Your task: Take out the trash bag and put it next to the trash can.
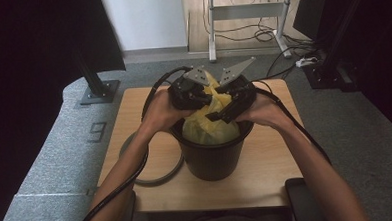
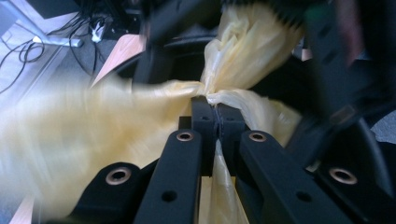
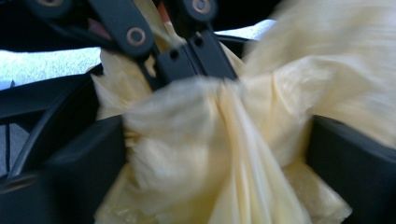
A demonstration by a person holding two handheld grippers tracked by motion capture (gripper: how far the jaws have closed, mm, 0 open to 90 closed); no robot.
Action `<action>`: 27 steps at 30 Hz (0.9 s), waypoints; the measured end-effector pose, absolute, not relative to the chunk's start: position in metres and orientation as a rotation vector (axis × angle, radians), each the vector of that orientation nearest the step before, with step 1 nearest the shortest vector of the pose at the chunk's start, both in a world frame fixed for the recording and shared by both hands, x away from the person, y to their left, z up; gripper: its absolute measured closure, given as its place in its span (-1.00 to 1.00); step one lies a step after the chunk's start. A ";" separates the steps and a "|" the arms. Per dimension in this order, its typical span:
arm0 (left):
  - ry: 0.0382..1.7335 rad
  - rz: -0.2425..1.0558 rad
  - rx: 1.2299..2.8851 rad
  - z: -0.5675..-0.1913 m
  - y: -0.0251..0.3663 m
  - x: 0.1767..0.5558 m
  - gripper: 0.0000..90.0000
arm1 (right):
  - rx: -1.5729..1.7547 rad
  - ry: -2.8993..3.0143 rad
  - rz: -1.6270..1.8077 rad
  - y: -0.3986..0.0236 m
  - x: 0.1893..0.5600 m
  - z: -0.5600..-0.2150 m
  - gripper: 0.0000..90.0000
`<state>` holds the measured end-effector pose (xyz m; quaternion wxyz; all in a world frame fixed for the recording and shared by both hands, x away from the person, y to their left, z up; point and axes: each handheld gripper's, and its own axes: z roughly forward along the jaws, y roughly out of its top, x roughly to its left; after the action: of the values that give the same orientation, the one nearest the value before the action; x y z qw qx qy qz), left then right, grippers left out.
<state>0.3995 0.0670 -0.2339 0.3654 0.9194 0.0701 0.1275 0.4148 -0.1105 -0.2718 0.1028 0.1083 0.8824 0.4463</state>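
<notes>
Yellow plastic bag [image 1: 208,127]: at frame centre, sitting in the black bucket [image 1: 212,157] on the wooden table [image 1: 267,172]. We clamp our left gripper [image 2: 216,109] shut on a gathered fold to keep the mouth bunched. Our right gripper [image 1: 223,114] has jaws apart around the bag, not pinching, probably ready to regrip.

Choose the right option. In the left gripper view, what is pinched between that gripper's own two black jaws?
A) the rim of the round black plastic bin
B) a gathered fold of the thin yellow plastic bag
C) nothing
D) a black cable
B: the left gripper has its jaws pressed together on a fold of the thin yellow plastic bag, which sits in the round black plastic bin.
</notes>
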 end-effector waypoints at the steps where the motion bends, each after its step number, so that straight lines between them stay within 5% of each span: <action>1: 0.175 0.307 2.351 -0.233 0.067 0.399 0.97 | 0.315 2.598 1.316 -0.109 0.414 -0.271 -0.44; 5: 0.189 0.209 2.251 -0.230 0.080 0.402 0.91 | 0.240 2.612 1.329 -0.114 0.409 -0.268 0.37; 8: 0.217 0.161 2.176 -0.224 0.093 0.403 0.44 | 0.246 2.597 1.301 -0.121 0.408 -0.269 0.73; 14: 0.329 0.215 2.158 -0.219 0.122 0.402 -0.08 | 0.391 2.511 1.324 -0.145 0.414 -0.266 0.82; 18: 0.379 0.189 2.195 -0.236 0.133 0.408 -0.21 | 0.461 2.474 1.359 -0.161 0.415 -0.259 0.82; 24: 0.398 0.142 2.307 -0.269 0.123 0.419 -0.07 | 0.459 2.443 1.438 -0.170 0.412 -0.246 0.82; 27: 0.404 0.192 2.376 -0.277 0.116 0.422 0.40 | 0.454 2.460 1.481 -0.172 0.412 -0.242 0.81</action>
<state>0.4222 0.1165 -0.2768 0.3542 0.9190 0.1565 0.0743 0.4117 -0.1718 -0.2420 0.1169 0.1550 0.8405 0.5059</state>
